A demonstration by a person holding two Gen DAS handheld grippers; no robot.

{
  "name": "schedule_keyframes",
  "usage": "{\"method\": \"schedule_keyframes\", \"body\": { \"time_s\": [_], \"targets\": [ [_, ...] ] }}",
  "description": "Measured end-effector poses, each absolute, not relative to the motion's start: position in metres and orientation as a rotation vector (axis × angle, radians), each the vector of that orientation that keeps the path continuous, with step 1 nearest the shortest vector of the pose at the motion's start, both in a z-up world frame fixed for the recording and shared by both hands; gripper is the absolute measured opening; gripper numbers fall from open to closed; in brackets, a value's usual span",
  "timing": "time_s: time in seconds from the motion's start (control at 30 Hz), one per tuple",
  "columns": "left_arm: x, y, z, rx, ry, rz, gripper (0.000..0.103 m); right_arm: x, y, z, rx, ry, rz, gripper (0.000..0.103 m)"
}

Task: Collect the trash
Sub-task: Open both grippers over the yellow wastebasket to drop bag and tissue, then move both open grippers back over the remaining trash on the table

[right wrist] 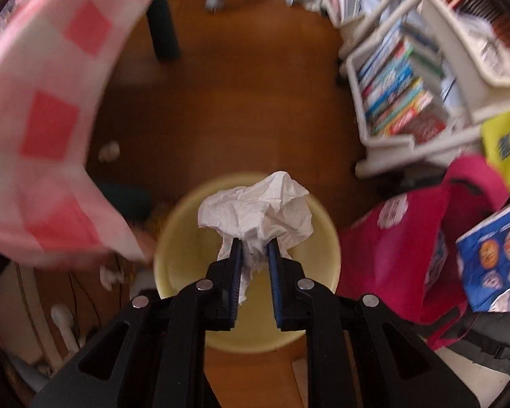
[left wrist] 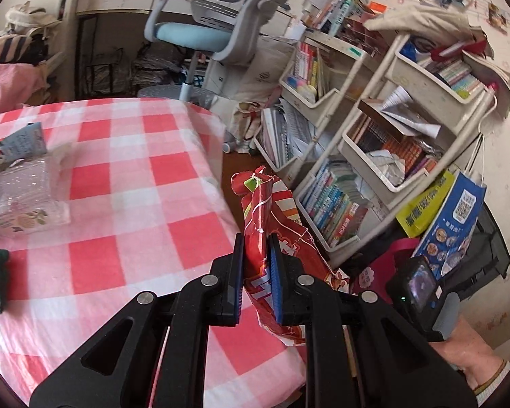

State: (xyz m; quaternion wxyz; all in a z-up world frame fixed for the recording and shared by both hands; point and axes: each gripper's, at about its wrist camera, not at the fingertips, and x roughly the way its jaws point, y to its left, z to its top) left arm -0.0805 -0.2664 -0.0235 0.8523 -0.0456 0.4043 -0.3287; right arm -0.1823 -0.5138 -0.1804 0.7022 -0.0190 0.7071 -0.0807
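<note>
Tissue (right wrist: 258, 210) hangs in the right claw (right wrist: 255, 248), right above the yellow bin (right wrist: 180, 238); left claw (left wrist: 256, 248) grips a red snack bag (left wrist: 265, 210).

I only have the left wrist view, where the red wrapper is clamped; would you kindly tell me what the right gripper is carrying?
Observer: The right gripper has a crumpled white tissue between its fingers.
Operator: Thank you. Is there a bin anywhere near it?
Observer: Yes, a yellow bin stands on the floor directly under the tissue.
Operator: Is any other trash down there?
Observer: A small white scrap lies on the floor beside the tablecloth.
</note>
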Motion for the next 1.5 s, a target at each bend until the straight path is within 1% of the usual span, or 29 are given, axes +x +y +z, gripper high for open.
{"method": "schedule_keyframes", "body": {
  "time_s": [0.03,0.07,0.13,0.2,0.27,0.37,0.43,0.5,0.6,0.8,0.9,1.0,1.1,1.17,1.27,1.4,1.5],
  "targets": [
    [-0.086,-0.278,-0.027,-0.072,0.857,-0.709,0.013,-0.186,-0.519,-0.188,-0.052,1.601,-0.185,0.03],
    [-0.092,-0.29,-0.031,-0.05,0.865,-0.727,0.013,-0.19,-0.525,-0.191,-0.054,1.608,-0.195,0.043],
    [-0.106,-0.314,-0.041,-0.008,0.884,-0.768,0.013,-0.197,-0.54,-0.186,-0.009,1.572,-0.217,0.056],
    [-0.121,-0.337,-0.052,0.042,0.902,-0.808,0.013,-0.204,-0.558,-0.177,0.057,1.507,-0.252,0.058],
    [-0.136,-0.36,-0.065,0.084,0.927,-0.848,0.013,-0.208,-0.574,-0.166,0.088,1.426,-0.323,0.064],
    [-0.158,-0.388,-0.087,0.123,0.972,-0.906,0.014,-0.218,-0.596,-0.135,0.172,1.261,-0.413,0.067],
    [-0.172,-0.405,-0.103,0.163,1.011,-0.95,0.025,-0.222,-0.601,-0.114,0.212,1.147,-0.433,0.069],
    [-0.184,-0.415,-0.113,0.196,1.033,-0.986,0.037,-0.222,-0.597,-0.101,0.218,1.084,-0.42,0.07],
    [-0.189,-0.414,-0.111,0.189,1.029,-0.993,0.049,-0.213,-0.584,-0.094,0.161,1.05,-0.39,0.07],
    [-0.172,-0.368,-0.087,0.081,0.974,-0.904,0.054,-0.19,-0.557,-0.071,0.085,0.947,-0.305,0.07],
    [-0.159,-0.322,-0.065,0.033,0.933,-0.828,0.056,-0.183,-0.536,-0.059,0.034,0.874,-0.227,0.07],
    [-0.147,-0.266,-0.039,-0.045,0.893,-0.745,0.058,-0.181,-0.5,-0.044,-0.024,0.813,-0.153,0.073],
    [-0.145,-0.206,-0.017,-0.125,0.852,-0.679,0.061,-0.184,-0.464,-0.02,-0.065,0.758,-0.077,0.074],
    [-0.146,-0.168,-0.007,-0.162,0.815,-0.64,0.064,-0.186,-0.442,0.0,-0.094,0.707,-0.028,0.077],
    [-0.147,-0.128,-0.002,-0.172,0.774,-0.549,0.065,-0.19,-0.422,0.015,-0.113,0.655,0.028,0.079],
    [-0.134,-0.101,-0.004,-0.177,0.773,-0.428,0.066,-0.191,-0.401,0.01,-0.184,0.674,0.028,0.079],
    [-0.128,-0.089,-0.005,-0.132,0.754,-0.352,0.066,-0.193,-0.392,0.006,-0.15,0.673,0.027,0.079]
  ]
}}
